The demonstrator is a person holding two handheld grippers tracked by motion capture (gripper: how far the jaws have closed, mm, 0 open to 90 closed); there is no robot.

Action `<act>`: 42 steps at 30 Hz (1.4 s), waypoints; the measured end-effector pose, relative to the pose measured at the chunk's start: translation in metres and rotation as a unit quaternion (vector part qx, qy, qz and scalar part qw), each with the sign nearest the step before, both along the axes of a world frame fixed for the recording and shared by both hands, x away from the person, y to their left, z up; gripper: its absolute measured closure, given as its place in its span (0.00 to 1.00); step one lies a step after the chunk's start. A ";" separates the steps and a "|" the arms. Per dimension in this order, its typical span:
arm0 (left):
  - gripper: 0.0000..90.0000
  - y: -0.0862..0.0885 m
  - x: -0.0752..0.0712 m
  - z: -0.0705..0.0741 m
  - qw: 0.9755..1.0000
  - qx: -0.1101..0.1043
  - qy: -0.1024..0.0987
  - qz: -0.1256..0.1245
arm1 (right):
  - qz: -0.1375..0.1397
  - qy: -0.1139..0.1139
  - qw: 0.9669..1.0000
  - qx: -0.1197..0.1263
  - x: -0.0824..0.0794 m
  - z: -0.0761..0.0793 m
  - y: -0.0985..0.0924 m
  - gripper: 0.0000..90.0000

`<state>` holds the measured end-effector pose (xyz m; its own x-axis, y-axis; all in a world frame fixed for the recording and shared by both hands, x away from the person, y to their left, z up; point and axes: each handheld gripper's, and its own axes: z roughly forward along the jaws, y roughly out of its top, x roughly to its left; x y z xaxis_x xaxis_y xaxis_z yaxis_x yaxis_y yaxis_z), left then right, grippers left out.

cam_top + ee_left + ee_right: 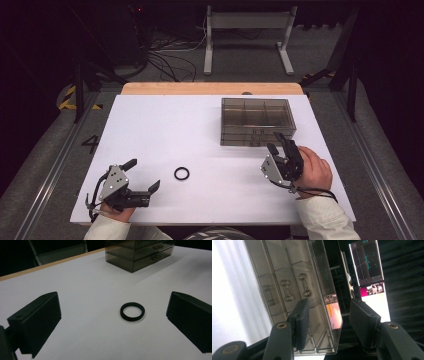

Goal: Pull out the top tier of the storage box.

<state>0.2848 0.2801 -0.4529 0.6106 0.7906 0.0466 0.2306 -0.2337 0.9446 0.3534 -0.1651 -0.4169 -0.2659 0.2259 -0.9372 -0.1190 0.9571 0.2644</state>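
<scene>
Ring between open fingers, drawers ahead

High view: black ring [181, 173] lies on the white bench [165, 125], near my left gripper [144, 176], fingers spread. Left gripper view: ring [132, 311] sits untouched. Right gripper view: right gripper [329, 322] fingers apart, empty, facing the drawer box [294, 290].

Dark room; grey floor [40, 165]; cables [170, 62]; white table-frame legs [248, 37].

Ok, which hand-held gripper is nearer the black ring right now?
Left. The left hand-held gripper sits just beside the black ring, jaws open toward it. The right hand-held gripper is farther off, at the drawer box.
</scene>
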 end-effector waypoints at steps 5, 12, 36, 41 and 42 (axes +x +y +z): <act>0.00 0.000 0.000 0.000 1.000 -0.001 0.001 0.000 | -0.003 -0.008 1.000 -0.017 0.001 -0.004 0.002 0.59; 0.00 -0.001 0.000 0.000 1.000 0.000 0.002 0.000 | -0.009 -0.018 0.998 -0.055 0.005 -0.010 0.005 0.62; 0.00 -0.001 -0.005 -0.001 1.000 0.012 -0.002 0.006 | -0.011 -0.036 0.993 -0.109 0.023 -0.027 0.018 0.70; 0.00 0.002 -0.008 -0.001 1.000 0.014 0.000 0.010 | -0.011 -0.035 0.992 -0.117 0.029 -0.032 0.020 0.72; 0.00 0.002 -0.008 -0.001 1.000 0.014 0.000 0.010 | -0.011 -0.035 0.992 -0.117 0.029 -0.032 0.020 0.72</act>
<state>0.2769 0.2817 -0.4541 0.5952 0.8007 0.0683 0.2352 -0.2549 0.9379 0.3822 -0.1451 -0.4489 -0.1960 0.0057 -0.9806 -0.1066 0.9939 0.0271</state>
